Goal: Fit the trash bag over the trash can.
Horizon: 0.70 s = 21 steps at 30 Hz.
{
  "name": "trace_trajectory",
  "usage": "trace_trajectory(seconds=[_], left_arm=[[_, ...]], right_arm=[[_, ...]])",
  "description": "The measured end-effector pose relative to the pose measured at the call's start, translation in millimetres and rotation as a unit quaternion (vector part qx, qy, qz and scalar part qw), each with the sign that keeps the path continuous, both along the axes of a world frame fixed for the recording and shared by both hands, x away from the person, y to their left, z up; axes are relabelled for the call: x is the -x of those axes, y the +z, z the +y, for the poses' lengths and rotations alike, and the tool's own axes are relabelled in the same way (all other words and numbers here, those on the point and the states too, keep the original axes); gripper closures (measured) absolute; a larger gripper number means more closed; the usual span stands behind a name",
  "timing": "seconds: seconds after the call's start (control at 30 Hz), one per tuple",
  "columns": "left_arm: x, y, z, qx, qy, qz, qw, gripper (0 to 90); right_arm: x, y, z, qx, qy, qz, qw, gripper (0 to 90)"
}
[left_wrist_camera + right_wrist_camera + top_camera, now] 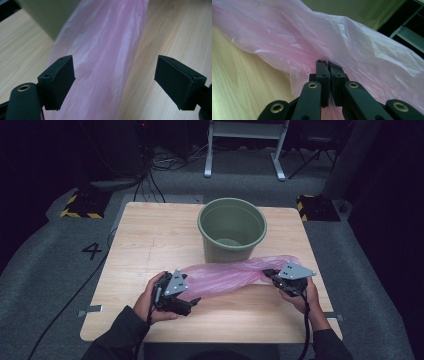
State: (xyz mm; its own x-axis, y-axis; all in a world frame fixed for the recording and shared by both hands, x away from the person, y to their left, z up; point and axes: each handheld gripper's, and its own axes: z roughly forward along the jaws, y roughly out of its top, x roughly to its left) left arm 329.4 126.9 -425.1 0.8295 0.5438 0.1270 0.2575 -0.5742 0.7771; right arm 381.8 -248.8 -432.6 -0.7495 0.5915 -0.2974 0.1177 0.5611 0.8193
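A pink plastic bag (230,274) lies stretched across the wooden table (150,245) in front of a green bucket (232,228). My right gripper (271,274) is shut on the bag's right end; in the right gripper view the jaws pinch the pink film (352,45) at the right gripper (328,64). My left gripper (192,302) is open at the bag's left end. In the left gripper view the left gripper (115,75) has its two pads wide apart, and the pink bag (107,50) runs between them without being pressed.
The bucket stands upright at the table's far middle, just behind the bag. White table legs (245,150) and cables lie on the dark floor beyond. Black-and-yellow blocks (82,205) sit at the table's far corners.
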Motion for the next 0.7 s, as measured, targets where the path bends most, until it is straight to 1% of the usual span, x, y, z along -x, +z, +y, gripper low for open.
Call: trace_trajectory(seconds=[0.1,0.17,0.2,0.23,0.3,0.33,0.4,0.47,0.5,0.53,0.6,0.63,0.67,0.7], left_arm=[[-4.4,-4.5,-14.0,-0.013,-0.006,0.008,0.9999,16.1],[-7.7,-7.4,-20.5,-0.032,-0.008,0.008,0.9994,16.3],[-9.3,-9.0,-22.7,-0.032,-0.007,0.01,0.9994,16.3],[-11.5,-9.9,-23.6,-0.032,-0.008,0.013,0.9994,16.3],[-15.5,-11.8,-24.9,-0.032,0.0,0.012,0.9994,16.2],[-17.6,-12.8,-24.9,-0.031,0.001,0.016,0.9994,15.8],[-22.1,-16.0,-25.5,-0.037,0.006,0.02,0.9991,15.8],[-27.3,-20.5,-25.7,-0.048,0.013,0.029,0.9983,15.9],[-29.7,-23.1,-25.7,-0.047,0.018,0.036,0.9981,15.9],[-32.1,-25.0,-25.3,-0.048,0.016,0.043,0.9978,16.0],[-35.8,-27.6,-24.1,-0.05,0.021,0.047,0.9974,17.4],[-38.2,-28.6,-23.1,-0.048,0.018,0.052,0.9973,18.6],[-39.2,-29.2,-22.9,-0.048,0.017,0.055,0.9972,22.1],[-40.6,-29.9,-22.9,-0.056,0.018,0.053,0.9969,24.0]], right_arm=[[0.7,2.8,5.4,0.002,0.005,-0.004,1.0,88.1],[1.1,3.9,9.4,0.003,0.011,-0.004,0.9999,88.1],[1.2,4.1,11.3,0.003,0.015,-0.005,0.9999,88.1],[1.3,4.3,13.3,0.004,0.019,-0.004,0.9998,88.1],[1.4,4.4,17.0,0.006,0.023,-0.002,0.9997,88.1],[1.3,4.5,18.5,0.006,0.026,-0.002,0.9996,88.1],[1.7,4.4,22.0,0.007,0.034,0.0,0.9994,88.1],[1.8,3.8,25.7,0.01,0.039,0.001,0.9992,88.0],[1.6,3.5,27.6,0.01,0.042,0.001,0.9991,88.0],[2.0,3.5,29.8,0.011,0.044,0.001,0.9989,87.9],[3.0,3.9,33.9,0.013,0.053,-0.002,0.9985,88.0],[3.6,4.2,35.8,0.013,0.055,-0.004,0.9984,88.0],[4.2,4.8,38.0,0.013,0.057,-0.006,0.9982,88.0],[4.6,5.4,39.0,0.014,0.059,-0.008,0.9981,88.0]])
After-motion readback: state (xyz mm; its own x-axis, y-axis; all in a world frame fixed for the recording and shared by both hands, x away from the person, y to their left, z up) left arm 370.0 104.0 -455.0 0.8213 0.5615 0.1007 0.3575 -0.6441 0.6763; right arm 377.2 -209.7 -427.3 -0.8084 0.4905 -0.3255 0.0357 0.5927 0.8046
